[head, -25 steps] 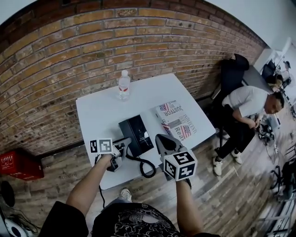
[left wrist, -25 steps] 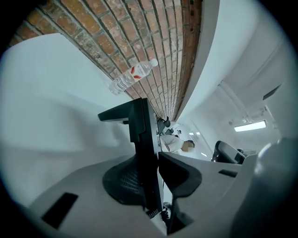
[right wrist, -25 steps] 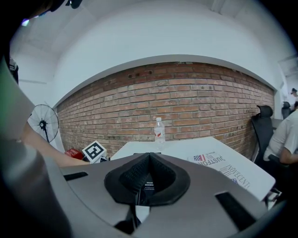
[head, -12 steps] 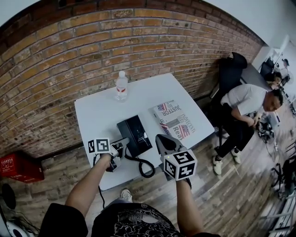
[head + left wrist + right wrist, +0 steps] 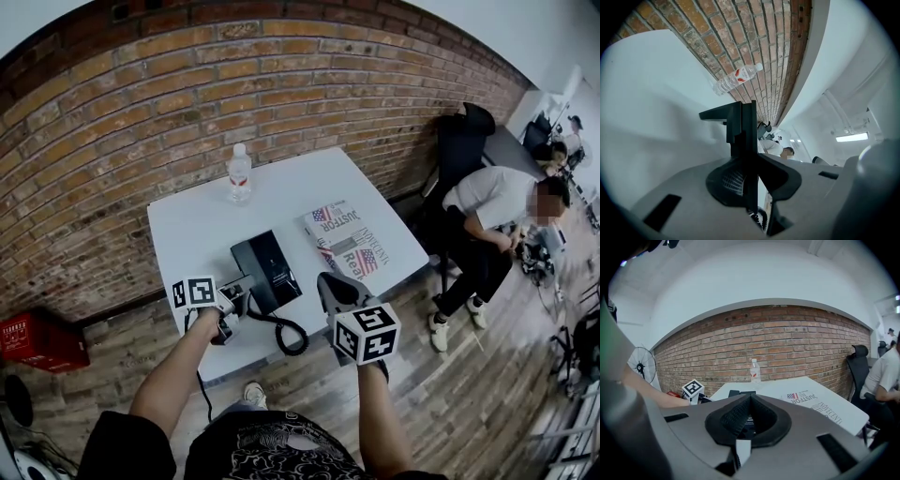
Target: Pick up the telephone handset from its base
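On the white table [image 5: 197, 225], my left gripper [image 5: 232, 300] is closing its jaws on the handset [image 5: 743, 123], against the left side of the base [image 5: 267, 270]. My right gripper [image 5: 750, 420] has its jaws together and holds nothing.

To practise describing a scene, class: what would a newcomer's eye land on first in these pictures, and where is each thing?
First, the left gripper at the near edge of the white table, its jaws closing with the black telephone handset between them, beside the telephone base. Then the red brick wall behind, with a water bottle standing before it, and a seated person at the far right.
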Motion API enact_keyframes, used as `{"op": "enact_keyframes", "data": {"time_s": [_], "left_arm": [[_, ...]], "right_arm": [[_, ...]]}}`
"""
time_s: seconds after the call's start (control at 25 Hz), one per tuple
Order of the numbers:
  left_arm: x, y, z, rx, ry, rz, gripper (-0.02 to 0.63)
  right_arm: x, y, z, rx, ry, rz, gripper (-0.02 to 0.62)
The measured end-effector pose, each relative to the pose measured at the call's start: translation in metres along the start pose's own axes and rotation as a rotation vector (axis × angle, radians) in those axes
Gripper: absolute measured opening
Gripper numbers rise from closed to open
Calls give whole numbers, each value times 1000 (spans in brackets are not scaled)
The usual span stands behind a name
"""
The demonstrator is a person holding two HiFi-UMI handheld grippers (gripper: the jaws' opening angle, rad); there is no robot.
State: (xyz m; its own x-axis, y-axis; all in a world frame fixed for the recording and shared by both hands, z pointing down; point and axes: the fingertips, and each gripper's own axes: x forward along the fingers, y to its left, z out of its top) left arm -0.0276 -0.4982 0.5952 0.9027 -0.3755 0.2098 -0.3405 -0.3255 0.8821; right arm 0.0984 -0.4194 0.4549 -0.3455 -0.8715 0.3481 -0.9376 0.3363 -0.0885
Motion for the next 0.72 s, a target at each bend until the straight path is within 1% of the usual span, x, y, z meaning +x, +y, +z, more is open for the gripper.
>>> {"op": "enact_keyframes", "data": {"time_s": [0.16,0.36,0.52,0.72], "left_arm": [[-3,-8,0,35,-5,8,74],[-6,-30,1,60,-31,-11,74],[-3,-58,-3,90,-42,-39,74],[6,-104,-14,150,-54,-91,74]], "right_arm": [[-9,-1,1,-1,-9,-3,-1],[-26,-5,1,2,-23,-11,0],[-45,-11,3,6,-41,-26,0],[-77,-21,4,0,-66,-55,0]]}}
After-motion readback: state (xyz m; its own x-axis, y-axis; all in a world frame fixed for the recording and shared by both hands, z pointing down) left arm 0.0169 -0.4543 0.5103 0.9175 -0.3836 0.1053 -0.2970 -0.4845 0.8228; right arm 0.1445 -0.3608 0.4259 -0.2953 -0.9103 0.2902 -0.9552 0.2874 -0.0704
